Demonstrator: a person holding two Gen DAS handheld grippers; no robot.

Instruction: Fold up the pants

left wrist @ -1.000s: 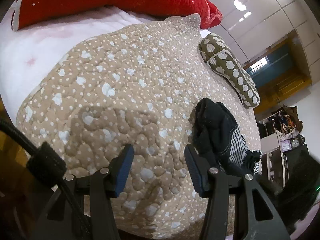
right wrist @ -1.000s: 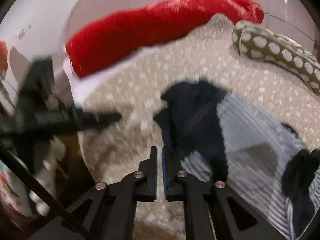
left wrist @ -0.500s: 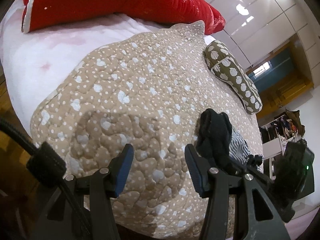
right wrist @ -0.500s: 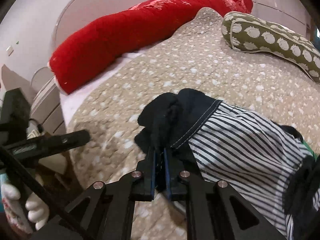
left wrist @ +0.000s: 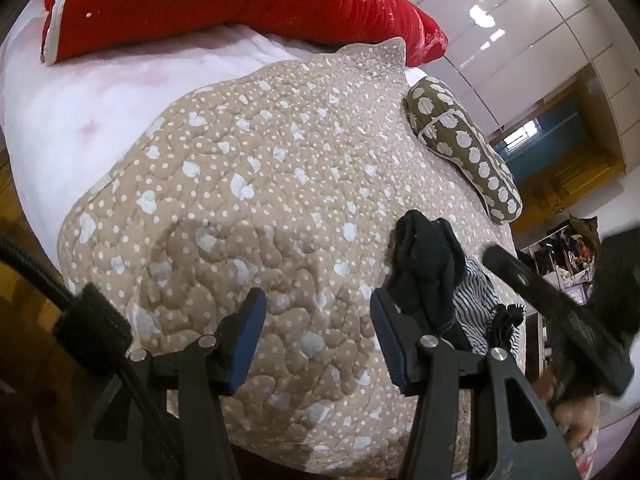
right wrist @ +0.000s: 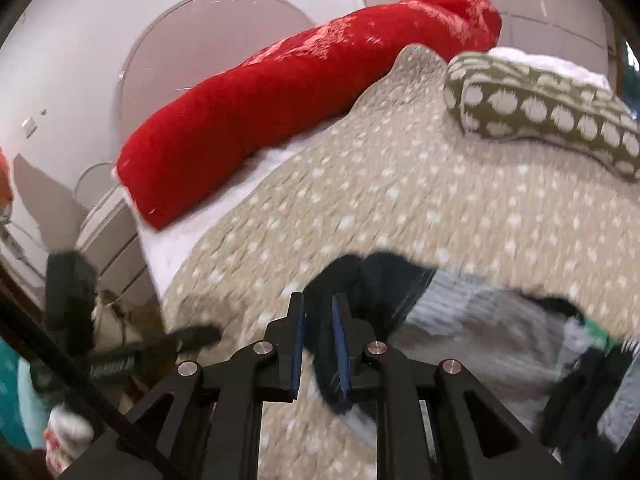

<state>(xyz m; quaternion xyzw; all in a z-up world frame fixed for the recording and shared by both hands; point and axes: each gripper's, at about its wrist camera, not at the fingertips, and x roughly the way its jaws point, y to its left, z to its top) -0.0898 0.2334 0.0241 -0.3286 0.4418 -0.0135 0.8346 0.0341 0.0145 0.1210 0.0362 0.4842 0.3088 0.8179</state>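
The pants [left wrist: 428,264] lie bunched on the dotted beige quilt [left wrist: 260,160], dark navy outside with a black-and-white striped inside. My left gripper [left wrist: 316,332] hovers open over the quilt, its right finger just beside the pants and nothing between its pads. In the blurred right wrist view my right gripper [right wrist: 320,344] has a dark fold of the pants [right wrist: 380,280] pinched between its pads while its jaws are opening a little. One of its fingers [left wrist: 520,280] shows at the right of the left wrist view.
A long red pillow [right wrist: 300,100] lies along the head of the bed. An olive patterned pillow [right wrist: 540,108] sits at the quilt's far right. White sheet [left wrist: 80,112] shows left of the quilt. White drawers [right wrist: 116,240] stand beside the bed, a cluttered shelf [left wrist: 560,248] beyond.
My right gripper has pulled back toward the bed's near edge with the dark fold, and its jaws stand slightly wider. It now shows at the right of the left wrist view.
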